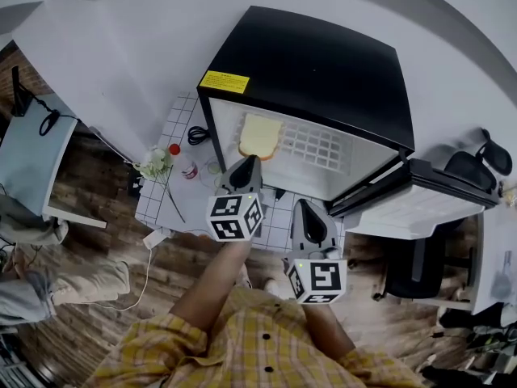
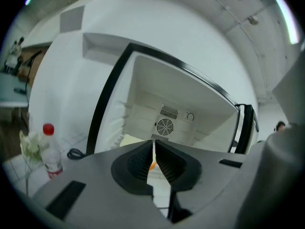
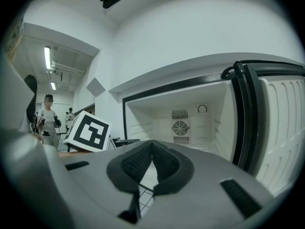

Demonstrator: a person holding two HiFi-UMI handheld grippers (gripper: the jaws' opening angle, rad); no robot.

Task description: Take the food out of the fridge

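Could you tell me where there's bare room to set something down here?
The wire shelf is bare right of the bread, up to the open door. The tiled mat is crowded at its left: bottle, flowers, cable.

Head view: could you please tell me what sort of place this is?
Probably an office or lab, not a kitchen: a small open fridge against a white wall, with a desk and an office chair nearby.

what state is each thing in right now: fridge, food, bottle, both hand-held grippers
fridge: open
bread slice: lying flat on the wire shelf inside the fridge, not gripped
bottle: upright beside the fridge, capped
left hand-held gripper: shut, empty
right hand-held gripper: shut, empty
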